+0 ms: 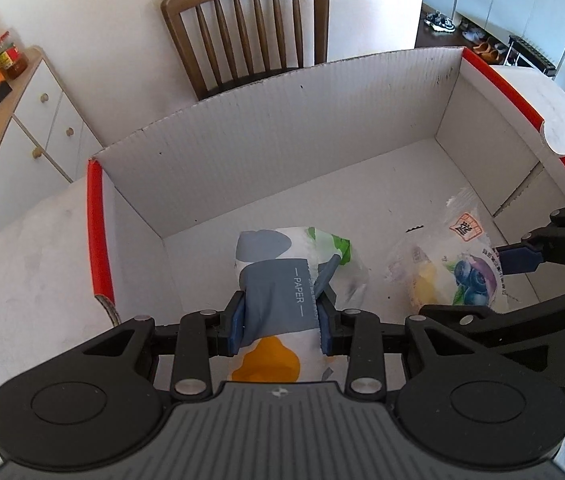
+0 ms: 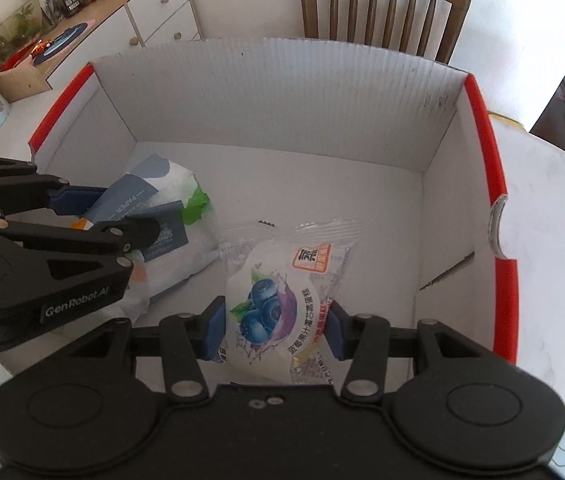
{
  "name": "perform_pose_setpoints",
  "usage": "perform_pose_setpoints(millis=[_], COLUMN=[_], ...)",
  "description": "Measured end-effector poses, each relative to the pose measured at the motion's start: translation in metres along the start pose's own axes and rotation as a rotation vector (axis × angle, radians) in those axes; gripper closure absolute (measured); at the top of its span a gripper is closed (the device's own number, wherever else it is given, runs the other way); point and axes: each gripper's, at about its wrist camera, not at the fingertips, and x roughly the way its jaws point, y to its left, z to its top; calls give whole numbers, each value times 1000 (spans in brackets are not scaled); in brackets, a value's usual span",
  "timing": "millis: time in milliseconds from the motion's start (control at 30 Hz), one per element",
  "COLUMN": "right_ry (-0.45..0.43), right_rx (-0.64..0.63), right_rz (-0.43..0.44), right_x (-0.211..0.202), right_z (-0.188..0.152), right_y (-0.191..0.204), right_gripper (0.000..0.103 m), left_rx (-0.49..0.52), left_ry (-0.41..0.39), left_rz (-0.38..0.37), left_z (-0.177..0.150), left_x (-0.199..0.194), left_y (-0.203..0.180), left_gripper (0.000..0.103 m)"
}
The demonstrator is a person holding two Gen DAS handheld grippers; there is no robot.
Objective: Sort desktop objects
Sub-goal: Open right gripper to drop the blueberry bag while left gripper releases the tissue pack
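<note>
Clamped in the left gripper (image 1: 281, 318) is a tissue pack (image 1: 278, 280), its long axis running straight ahead and down into the box (image 1: 282, 120). Just beside it, a blueberry snack bag (image 2: 274, 308) is gripped by the right gripper (image 2: 275, 330) over the box floor. Both packets are judged to need only release.

I'm working in a home, in what looks like a dining area. A wooden spindle-back chair (image 1: 250, 28) stands at the far edge of the white table (image 1: 22, 280). Along the wall is a white sideboard (image 2: 154, 12) with round wooden knobs, its top crowded with snack bags, jars and plants. Shoes (image 1: 440, 22) lie on the floor by tall white cupboards (image 1: 522, 4).
</note>
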Motion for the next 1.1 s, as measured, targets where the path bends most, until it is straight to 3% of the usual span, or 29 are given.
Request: perform_pose_setpoints(millis=[333, 433, 800, 900, 967, 1100], right_ry=[23, 14, -31, -57, -80, -125], right_rx=[-3, -2, 15, 5, -9, -27], right_rz=[-17, -32, -20, -8, 12, 37], right_x=[5, 2, -20, -31, -37, -52], right_z=[3, 2, -2, -4, -2, -4], right_y=[6, 7, -3, -5, -4, 0], right_gripper=[52, 41, 35, 30, 16, 15], left_rx=[8, -4, -19, -27, -32, -30], left_ry=[30, 27, -28, -55, -75, -104], left_rz=[-18, -8, -3, -15, -21, -25], left_z=[3, 4, 3, 5, 6, 6], left_x=[2, 0, -20, -29, -35, -49], left_y=[-3, -4, -8, -6, -5, -6], left_gripper=[67, 66, 61, 52, 49, 48])
